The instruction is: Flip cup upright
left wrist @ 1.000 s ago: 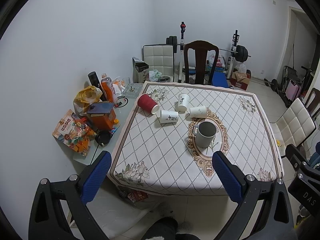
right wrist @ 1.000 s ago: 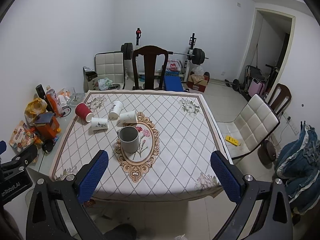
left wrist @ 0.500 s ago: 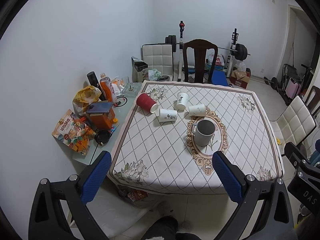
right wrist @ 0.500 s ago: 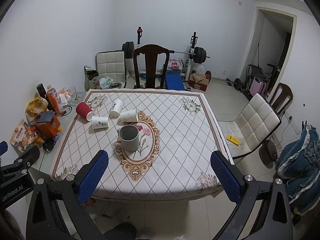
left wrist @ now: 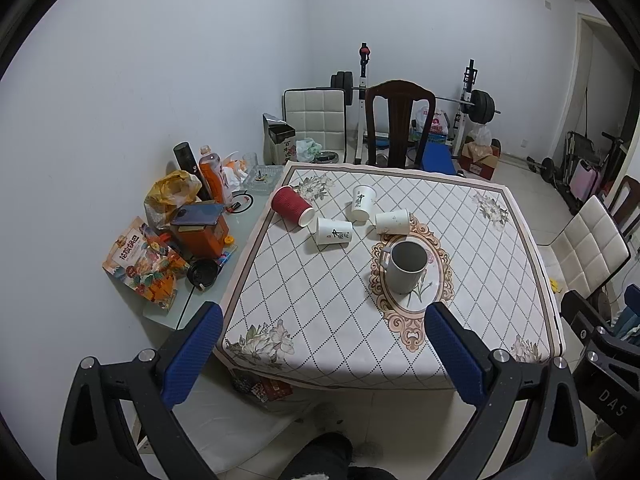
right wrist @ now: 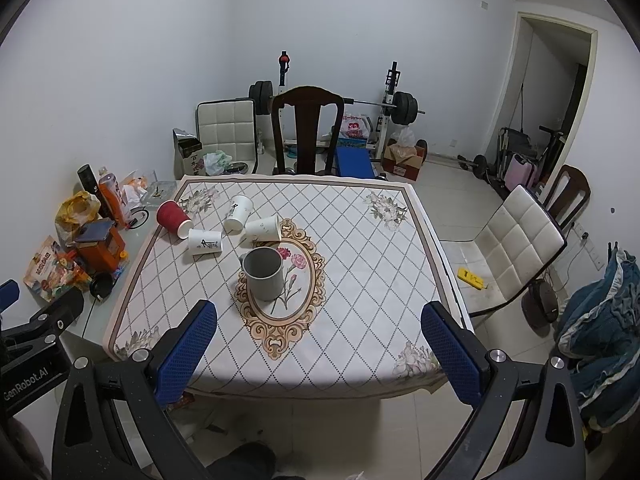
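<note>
Far across the table [left wrist: 500, 280], four paper cups [left wrist: 334, 231] lie on their sides left of centre, nearer the left gripper [left wrist: 324, 340]; both grippers, right gripper [right wrist: 320, 338] too, gape empty.

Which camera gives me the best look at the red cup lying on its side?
The left wrist view: the red cup appears larger, its white rim and ribbed wall clear. The right wrist view shows it smaller, toward the left edge of the table.

Both views have drawn slightly nearer the table [left wrist: 460, 200], gripper jaws unchanged.
</note>
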Action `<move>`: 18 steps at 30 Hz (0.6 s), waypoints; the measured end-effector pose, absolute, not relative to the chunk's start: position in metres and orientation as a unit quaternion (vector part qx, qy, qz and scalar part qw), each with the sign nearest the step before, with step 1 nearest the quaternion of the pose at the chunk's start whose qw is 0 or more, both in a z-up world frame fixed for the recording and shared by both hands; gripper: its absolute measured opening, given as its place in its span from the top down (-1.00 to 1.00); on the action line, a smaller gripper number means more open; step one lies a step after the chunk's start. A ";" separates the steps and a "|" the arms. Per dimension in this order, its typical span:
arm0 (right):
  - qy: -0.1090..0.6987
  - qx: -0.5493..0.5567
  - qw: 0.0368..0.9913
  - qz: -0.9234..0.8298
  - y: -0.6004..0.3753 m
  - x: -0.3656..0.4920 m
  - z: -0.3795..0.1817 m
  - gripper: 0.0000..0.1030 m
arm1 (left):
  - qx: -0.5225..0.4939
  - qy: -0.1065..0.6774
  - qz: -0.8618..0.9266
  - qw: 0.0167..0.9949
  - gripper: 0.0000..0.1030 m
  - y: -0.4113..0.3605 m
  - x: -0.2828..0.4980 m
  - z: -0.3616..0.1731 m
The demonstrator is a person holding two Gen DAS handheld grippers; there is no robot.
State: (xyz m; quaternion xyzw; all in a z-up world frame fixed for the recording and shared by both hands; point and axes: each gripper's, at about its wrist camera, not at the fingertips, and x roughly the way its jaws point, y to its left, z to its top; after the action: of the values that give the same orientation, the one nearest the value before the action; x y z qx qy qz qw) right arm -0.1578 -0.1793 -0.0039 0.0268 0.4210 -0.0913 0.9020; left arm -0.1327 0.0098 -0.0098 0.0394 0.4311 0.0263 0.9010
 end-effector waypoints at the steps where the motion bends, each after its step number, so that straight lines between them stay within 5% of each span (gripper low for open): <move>1: 0.421 0.026 0.902 -0.092 -0.179 -0.158 -0.003 -1.00 | 0.039 0.431 0.027 0.901 -1.00 0.010 -0.132 -0.009; 18: 0.421 0.028 0.902 -0.091 -0.178 -0.158 -0.005 -1.00 | 0.039 0.430 0.025 0.902 -1.00 0.010 -0.133 -0.009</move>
State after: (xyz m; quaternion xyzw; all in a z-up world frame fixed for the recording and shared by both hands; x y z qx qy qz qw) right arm -0.1578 -0.1779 -0.0047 0.0276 0.4214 -0.0906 0.9019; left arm -0.1331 0.0099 -0.0088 0.0393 0.4296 0.0250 0.9018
